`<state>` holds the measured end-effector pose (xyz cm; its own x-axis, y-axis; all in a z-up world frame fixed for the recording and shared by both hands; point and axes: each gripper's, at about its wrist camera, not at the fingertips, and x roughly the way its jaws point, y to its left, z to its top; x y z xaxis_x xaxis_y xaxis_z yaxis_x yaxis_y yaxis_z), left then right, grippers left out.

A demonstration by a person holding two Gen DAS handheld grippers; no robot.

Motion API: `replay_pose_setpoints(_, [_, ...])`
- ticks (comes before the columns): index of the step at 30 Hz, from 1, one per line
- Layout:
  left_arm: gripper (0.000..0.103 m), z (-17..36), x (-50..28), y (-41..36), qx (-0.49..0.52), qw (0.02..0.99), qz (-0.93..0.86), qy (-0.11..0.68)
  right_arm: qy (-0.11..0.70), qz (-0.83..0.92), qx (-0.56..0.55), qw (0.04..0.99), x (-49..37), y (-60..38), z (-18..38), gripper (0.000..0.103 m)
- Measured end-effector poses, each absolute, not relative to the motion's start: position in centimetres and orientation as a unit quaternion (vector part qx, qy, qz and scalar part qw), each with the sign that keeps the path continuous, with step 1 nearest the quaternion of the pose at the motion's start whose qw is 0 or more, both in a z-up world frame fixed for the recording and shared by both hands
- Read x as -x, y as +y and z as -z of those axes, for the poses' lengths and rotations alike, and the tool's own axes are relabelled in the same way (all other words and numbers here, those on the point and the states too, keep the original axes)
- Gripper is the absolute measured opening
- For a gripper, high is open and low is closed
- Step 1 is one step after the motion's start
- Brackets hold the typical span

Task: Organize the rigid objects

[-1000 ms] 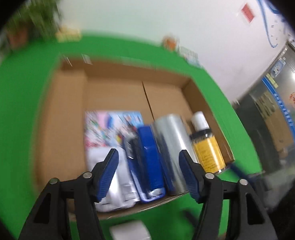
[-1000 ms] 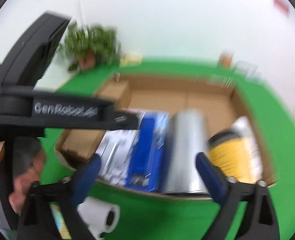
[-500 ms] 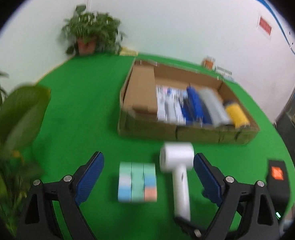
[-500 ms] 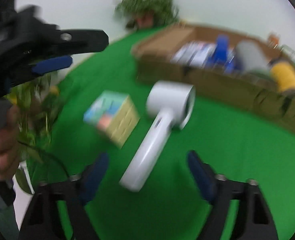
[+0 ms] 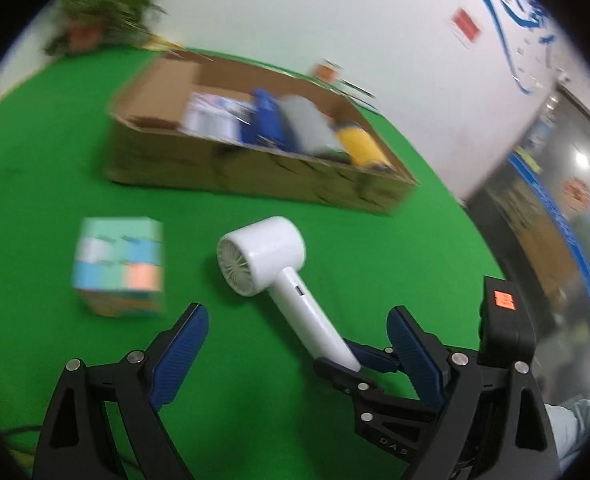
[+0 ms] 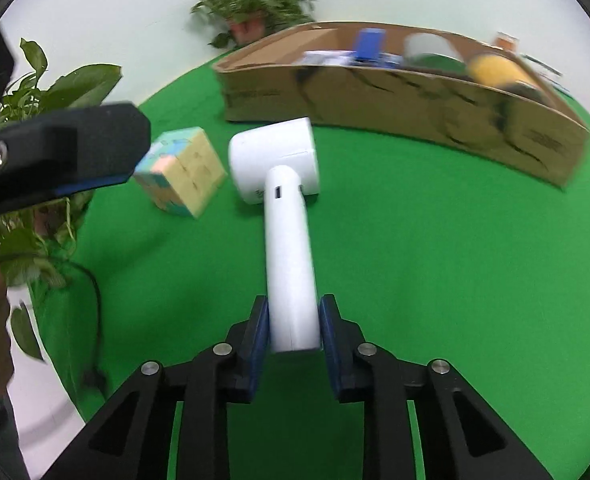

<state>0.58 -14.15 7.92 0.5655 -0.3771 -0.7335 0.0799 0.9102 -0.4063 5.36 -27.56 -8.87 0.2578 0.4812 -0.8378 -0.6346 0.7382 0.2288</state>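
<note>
Your right gripper point(image 6: 291, 330) is clamped on the butt end of the white hair dryer point(image 6: 283, 208), its blue pads pressed against either side of the handle. That looks a sensible hold: the handle is the narrowest part, and gripping its free end keeps the bulky head clear in front. The dryer lies on the green table point(image 6: 415, 260) with its head pointing toward the far cardboard box point(image 6: 395, 96), so it is already roughly lined up for a carry into the box, where a blue item, a grey cylinder and a yellow bottle are packed along the right part, leaving the left part freer. Your left gripper point(image 5: 295, 344) hangs with its jaws wide apart and nothing between the pads, just near of the dryer's handle. To the left of the dryer's head stands the pastel box point(image 5: 121, 266), well apart from both grippers and still to be stowed, probably the left gripper's job. A potted plant point(image 6: 251, 4) sits at the table's far edge.
</note>
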Motion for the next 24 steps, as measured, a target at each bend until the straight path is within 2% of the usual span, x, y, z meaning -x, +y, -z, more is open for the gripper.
replay_pose_setpoints(4, [0.091, -5.4, -1.4, -17.5, 0.205, 0.828, 0.191, 0.486, 0.495, -0.315, 0.069, 0.807, -4.8, -33.0, 7.9, 0.023])
replay_pose_setpoints(7, [0.091, -3.4, -2.4, -19.4, 0.236, 0.797, 0.225, 0.508, 0.496, -0.344, 0.061, 0.795, -4.2, -34.3, 7.3, 0.027])
replay_pose_setpoints(9, [0.091, -2.3, -3.3, -20.4, 0.258, 0.777, 0.234, 0.524, 0.47, -0.379, 0.05, 0.795, -3.0, -34.4, 6.3, 0.034])
replay_pose_setpoints(10, [0.089, -2.0, -3.6, -20.7, 0.266, 0.771, 0.239, 0.527, 0.463, -0.387, 0.048, 0.796, -2.8, -34.4, 5.9, 0.043])
replay_pose_setpoints(12, [0.087, -1.4, -4.3, -21.2, 0.274, 0.761, 0.243, 0.536, 0.462, -0.377, 0.04, 0.802, -3.2, -34.7, 6.0, 0.046])
replay_pose_setpoints(16, [0.069, -0.6, -5.3, -21.7, 0.267, 0.752, 0.233, 0.555, 0.484, -0.352, 0.043, 0.8, -4.6, -33.8, 7.4, 0.046])
replay_pose_setpoints(17, [0.059, -0.5, -5.4, -21.8, 0.266, 0.749, 0.233, 0.56, 0.487, -0.351, 0.047, 0.798, -4.8, -33.2, 7.6, 0.045])
replay_pose_setpoints(20, [0.054, -0.7, -5.1, -22.0, 0.255, 0.75, 0.23, 0.565, 0.5, -0.347, 0.058, 0.791, -4.5, -31.9, 8.6, 0.034])
replay_pose_setpoints(22, [0.043, -0.8, -4.8, -21.9, 0.248, 0.755, 0.221, 0.566, 0.5, -0.341, 0.063, 0.794, -4.5, -31.7, 8.7, 0.031])
replay_pose_setpoints(23, [0.033, -0.7, -4.8, -21.6, 0.244, 0.757, 0.214, 0.568, 0.501, -0.34, 0.063, 0.794, -4.6, -31.7, 8.7, 0.031])
replay_pose_setpoints(24, [0.033, -0.7, -4.8, -21.4, 0.243, 0.758, 0.211, 0.568, 0.5, -0.34, 0.064, 0.794, -4.7, -31.7, 8.7, 0.031])
